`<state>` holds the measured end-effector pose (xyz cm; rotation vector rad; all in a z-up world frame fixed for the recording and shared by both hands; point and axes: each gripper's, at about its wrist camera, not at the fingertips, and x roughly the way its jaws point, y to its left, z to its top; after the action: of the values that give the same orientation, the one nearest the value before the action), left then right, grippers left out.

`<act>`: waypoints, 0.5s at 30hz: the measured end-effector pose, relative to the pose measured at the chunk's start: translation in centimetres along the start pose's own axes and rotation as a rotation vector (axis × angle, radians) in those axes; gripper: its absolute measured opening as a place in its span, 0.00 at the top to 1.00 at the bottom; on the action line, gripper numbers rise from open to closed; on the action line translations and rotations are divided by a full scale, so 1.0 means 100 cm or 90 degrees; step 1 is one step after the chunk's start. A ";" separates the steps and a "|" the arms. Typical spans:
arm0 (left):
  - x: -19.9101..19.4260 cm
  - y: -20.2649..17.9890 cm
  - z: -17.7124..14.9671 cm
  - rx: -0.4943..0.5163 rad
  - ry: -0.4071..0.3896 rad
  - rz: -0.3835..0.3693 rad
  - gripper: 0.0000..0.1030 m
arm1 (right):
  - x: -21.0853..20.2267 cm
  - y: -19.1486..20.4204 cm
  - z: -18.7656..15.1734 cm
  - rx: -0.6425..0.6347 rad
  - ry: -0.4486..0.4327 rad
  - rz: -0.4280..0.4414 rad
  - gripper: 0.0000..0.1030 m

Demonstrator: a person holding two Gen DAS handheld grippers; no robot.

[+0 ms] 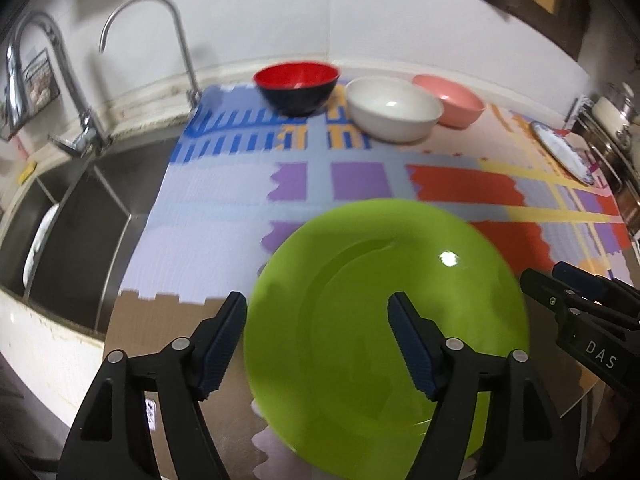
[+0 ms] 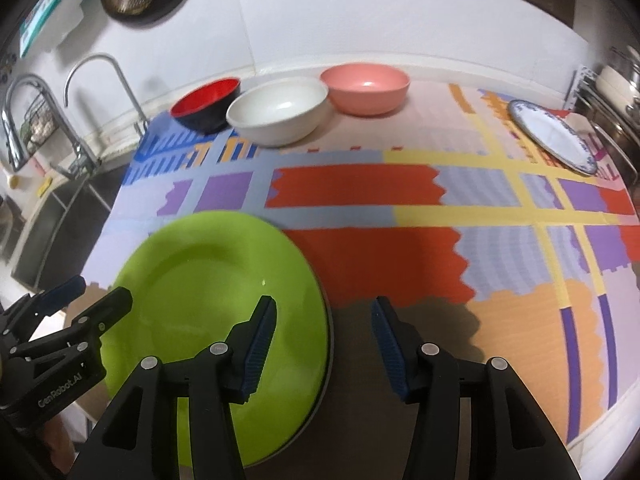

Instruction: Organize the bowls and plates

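At the mat's near edge, green plate (image 2: 208,280) between both gaping hand-held grippers (image 1: 316,320) (image 2: 324,320).

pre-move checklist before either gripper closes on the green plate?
1. Left gripper open: ok.
2. Right gripper open: ok.
3. Green plate rim between the right gripper's fingers: ok.
4. Plate's rim between the left gripper's fingers: ok.
5. Something stacked beneath the plate: cannot tell; a dark edge shows under its right rim.
6. Red bowl, white bowl and pink bowl away from the plate: ok.
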<state>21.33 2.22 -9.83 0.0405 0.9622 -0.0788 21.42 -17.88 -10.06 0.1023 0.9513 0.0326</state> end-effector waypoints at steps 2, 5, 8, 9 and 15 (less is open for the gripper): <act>-0.007 -0.006 0.005 0.010 -0.019 -0.004 0.25 | -0.008 -0.006 0.002 0.010 -0.012 -0.002 0.51; -0.018 -0.019 0.015 0.027 -0.047 -0.010 0.18 | -0.018 -0.017 0.005 0.023 -0.030 -0.013 0.40; -0.024 -0.034 0.025 0.045 -0.070 -0.020 0.12 | -0.028 -0.033 0.008 0.040 -0.050 -0.032 0.39; -0.025 -0.037 0.028 0.048 -0.074 -0.022 0.10 | -0.030 -0.039 0.009 0.044 -0.053 -0.039 0.39; -0.024 -0.077 0.049 0.083 -0.083 -0.060 0.04 | -0.042 -0.075 0.020 0.071 -0.080 -0.062 0.34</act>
<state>23.26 -5.64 -5.05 0.1089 0.8270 -0.2287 20.46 -25.76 -6.24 0.1591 0.8307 -0.1162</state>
